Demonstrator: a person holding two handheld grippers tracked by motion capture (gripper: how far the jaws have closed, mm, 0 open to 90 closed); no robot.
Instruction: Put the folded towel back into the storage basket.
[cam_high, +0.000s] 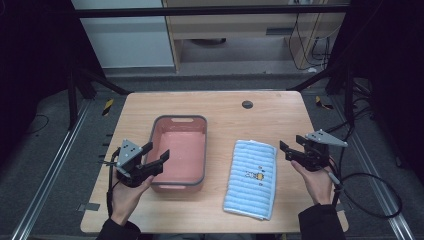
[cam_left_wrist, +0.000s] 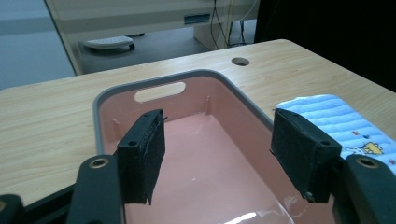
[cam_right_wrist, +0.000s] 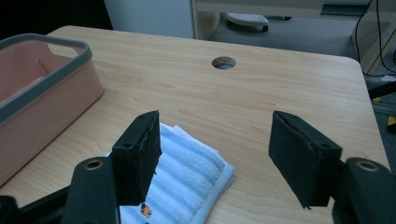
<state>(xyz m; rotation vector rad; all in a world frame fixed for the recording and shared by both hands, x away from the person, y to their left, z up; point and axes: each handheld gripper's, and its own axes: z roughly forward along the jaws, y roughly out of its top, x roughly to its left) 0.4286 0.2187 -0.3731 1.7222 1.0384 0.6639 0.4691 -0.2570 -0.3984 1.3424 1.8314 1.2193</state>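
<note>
From the high view, a pink basin (cam_high: 178, 152) with a grey rim sits left of centre on the wooden counter (cam_high: 260, 117), and a folded blue striped towel (cam_high: 251, 178) lies just to its right, apart from it. The left claw (cam_high: 156, 152) hovers at the basin's left rim, jaws spread, gripping nothing. The right claw (cam_high: 288, 150) hangs just right of the towel, jaws apart and empty.

In the left gripper view, the left claw (cam_left_wrist: 219, 151) gapes wide over the basin's (cam_left_wrist: 154, 84) bare pink floor, with the towel (cam_left_wrist: 336, 119) behind its right jaw.

In the right gripper view, the right claw (cam_right_wrist: 217, 161) stands open above the towel's (cam_right_wrist: 191, 172) corner, holding nothing; the basin (cam_right_wrist: 51, 100) is at left.
</note>
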